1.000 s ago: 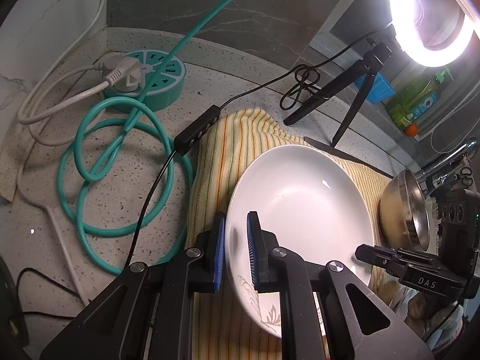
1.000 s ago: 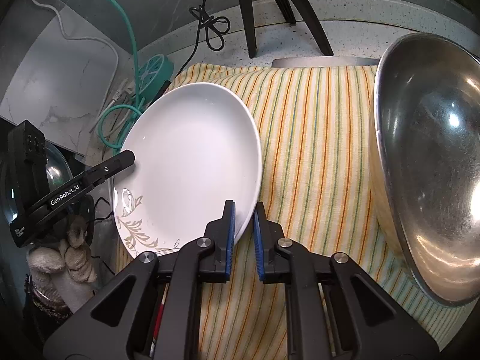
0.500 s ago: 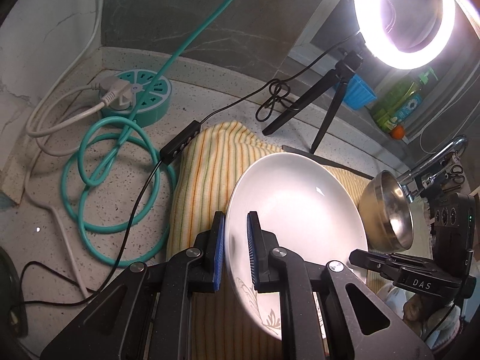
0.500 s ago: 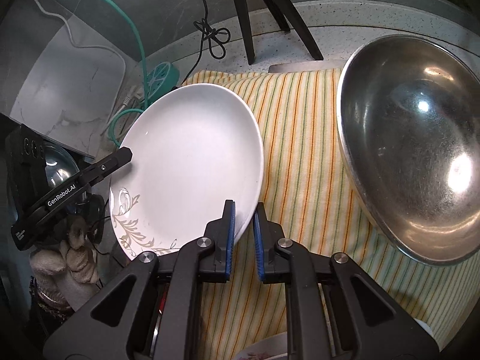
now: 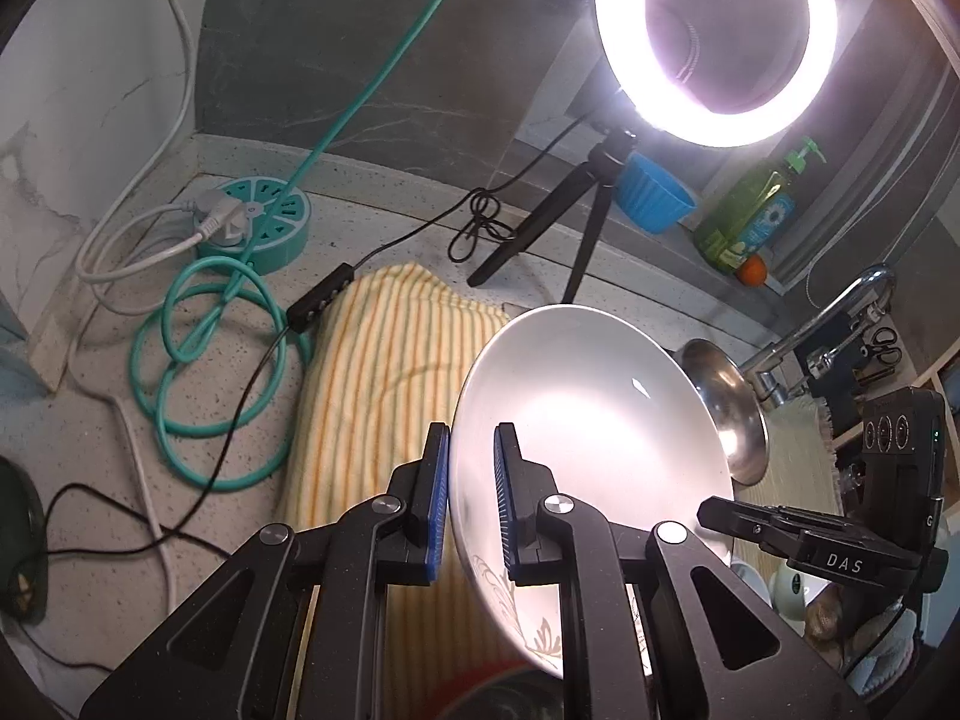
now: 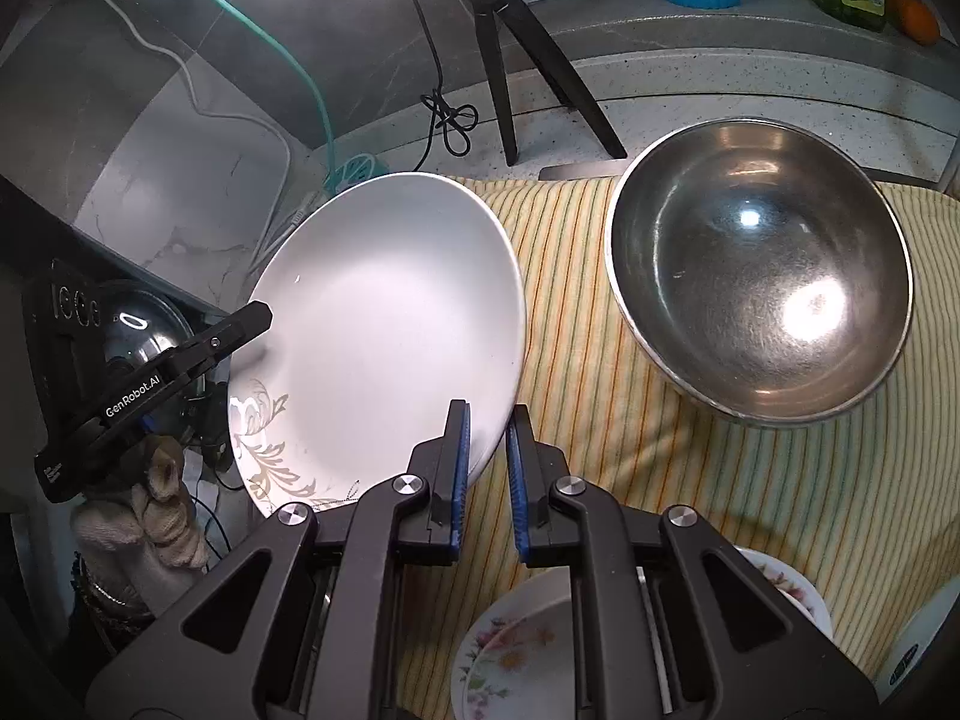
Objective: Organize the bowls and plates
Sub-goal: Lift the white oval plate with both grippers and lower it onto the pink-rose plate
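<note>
A white plate [image 5: 588,438] with a leaf print on its near rim hangs tilted above the striped towel [image 5: 384,372], held from both sides. My left gripper [image 5: 471,438] is shut on the plate's left rim. In the right wrist view the same plate [image 6: 384,324] has its right rim pinched by my right gripper [image 6: 487,414], while the left gripper [image 6: 258,315] reaches in from the left, held by a gloved hand [image 6: 150,492]. A steel bowl [image 6: 756,288] rests on the towel [image 6: 600,420] to the right. A floral bowl [image 6: 516,642] lies below the right gripper.
A ring light [image 5: 714,36] on a black tripod [image 6: 516,72] stands behind the towel. A teal power strip [image 5: 258,222] and coiled cables lie at the left. On the back ledge are a blue cup [image 5: 654,195] and a green soap bottle [image 5: 750,210]. A faucet [image 5: 840,312] is at the right.
Both grippers have risen and drawn back with the plate held between them. The towel and steel bowl now sit farther below, and the floral bowl has come into view.
</note>
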Tool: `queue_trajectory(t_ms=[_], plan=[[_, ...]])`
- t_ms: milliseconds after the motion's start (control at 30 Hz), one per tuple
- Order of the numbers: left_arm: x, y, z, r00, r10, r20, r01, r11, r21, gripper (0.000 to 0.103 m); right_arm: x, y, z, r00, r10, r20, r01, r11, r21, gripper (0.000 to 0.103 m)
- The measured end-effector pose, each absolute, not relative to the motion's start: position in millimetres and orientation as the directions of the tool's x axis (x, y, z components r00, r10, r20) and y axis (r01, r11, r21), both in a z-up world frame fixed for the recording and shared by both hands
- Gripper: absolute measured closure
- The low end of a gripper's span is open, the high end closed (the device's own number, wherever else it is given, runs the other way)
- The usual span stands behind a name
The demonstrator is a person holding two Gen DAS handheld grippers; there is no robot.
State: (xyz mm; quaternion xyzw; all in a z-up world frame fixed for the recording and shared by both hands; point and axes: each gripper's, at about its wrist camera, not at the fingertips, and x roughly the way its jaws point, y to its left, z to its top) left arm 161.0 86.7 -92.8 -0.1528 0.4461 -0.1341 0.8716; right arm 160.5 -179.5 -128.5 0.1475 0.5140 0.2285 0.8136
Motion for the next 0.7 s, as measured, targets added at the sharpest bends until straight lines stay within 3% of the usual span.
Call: queue_trajectory(t_ms=[700], plan=[[74, 2, -82, 0.557, -0.408, -0.723, 0.134, 0.904, -0.406, 0.091, 80, -273, -117, 0.370, 0.508, -0.778, -0.239, 0.861, 0.449, 0.091]])
